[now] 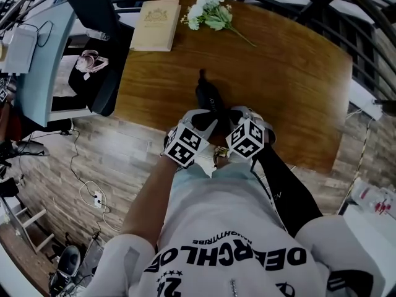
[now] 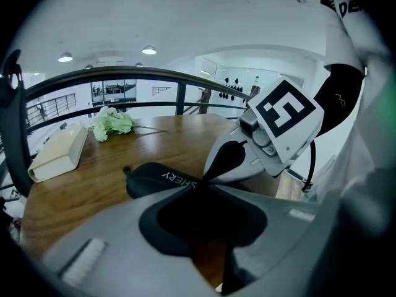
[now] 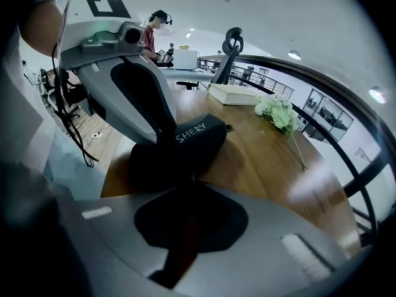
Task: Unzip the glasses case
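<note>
Black glasses case (image 3: pixel 185 144), "SHERY" lettering

On the wooden surface (image 1: pixel 297 73), a cream book (image 1: pixel 156 25) lies at eleven o'clock, and just beside it a white-flowered sprig (image 1: pixel 210 12) at twelve o'clock, stem pointing toward four o'clock.

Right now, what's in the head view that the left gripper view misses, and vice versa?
Head view only: the person's shirt, pink headphones, and the floor with cables. Left gripper view only: ceiling lights and the SHERY print on the glasses case. Both: that case, the book, flowers, wooden table, and the right gripper at the case's near end.
</note>
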Demonstrator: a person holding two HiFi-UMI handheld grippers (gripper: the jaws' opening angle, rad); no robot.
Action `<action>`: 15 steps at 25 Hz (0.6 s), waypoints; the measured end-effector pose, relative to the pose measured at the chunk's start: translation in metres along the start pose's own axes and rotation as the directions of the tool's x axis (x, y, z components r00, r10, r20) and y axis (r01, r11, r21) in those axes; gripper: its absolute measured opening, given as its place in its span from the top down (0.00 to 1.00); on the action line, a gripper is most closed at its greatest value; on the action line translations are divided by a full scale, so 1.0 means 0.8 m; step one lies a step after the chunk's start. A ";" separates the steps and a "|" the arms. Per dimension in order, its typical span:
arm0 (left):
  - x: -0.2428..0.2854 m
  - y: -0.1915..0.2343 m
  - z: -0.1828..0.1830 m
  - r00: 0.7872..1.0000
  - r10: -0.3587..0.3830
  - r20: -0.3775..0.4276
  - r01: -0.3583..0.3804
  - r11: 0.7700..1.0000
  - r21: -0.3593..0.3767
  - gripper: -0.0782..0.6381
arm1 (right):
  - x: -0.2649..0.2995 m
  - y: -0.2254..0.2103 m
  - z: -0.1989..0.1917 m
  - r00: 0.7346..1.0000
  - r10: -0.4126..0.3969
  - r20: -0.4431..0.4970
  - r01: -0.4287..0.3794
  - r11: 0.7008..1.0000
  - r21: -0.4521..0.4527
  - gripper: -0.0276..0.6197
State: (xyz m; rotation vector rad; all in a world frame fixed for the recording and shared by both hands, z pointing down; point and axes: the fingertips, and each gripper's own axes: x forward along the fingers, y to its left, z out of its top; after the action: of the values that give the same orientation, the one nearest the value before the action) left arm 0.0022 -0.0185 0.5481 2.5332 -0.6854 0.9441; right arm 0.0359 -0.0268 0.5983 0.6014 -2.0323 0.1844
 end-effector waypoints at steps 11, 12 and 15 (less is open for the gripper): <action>0.008 0.001 0.010 0.999 -0.014 -0.051 0.019 0.994 0.104 0.69 | -0.015 0.002 -0.017 0.998 -0.040 -0.040 0.045 0.992 0.122 0.91; 0.008 0.002 0.011 0.998 -0.017 -0.061 0.024 0.992 0.123 0.68 | -0.018 0.005 -0.019 0.998 -0.039 -0.044 0.045 0.990 0.136 0.91; 0.008 0.005 0.013 0.995 -0.023 -0.093 0.039 0.983 0.177 0.65 | -0.025 0.012 -0.019 0.999 -0.030 -0.044 0.037 0.985 0.166 0.91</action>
State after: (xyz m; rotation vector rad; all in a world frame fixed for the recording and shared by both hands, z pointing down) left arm 0.0099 -0.0288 0.5458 2.6268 -0.5553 1.1482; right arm 0.0508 -0.0062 0.5906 0.7294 -1.9782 0.3474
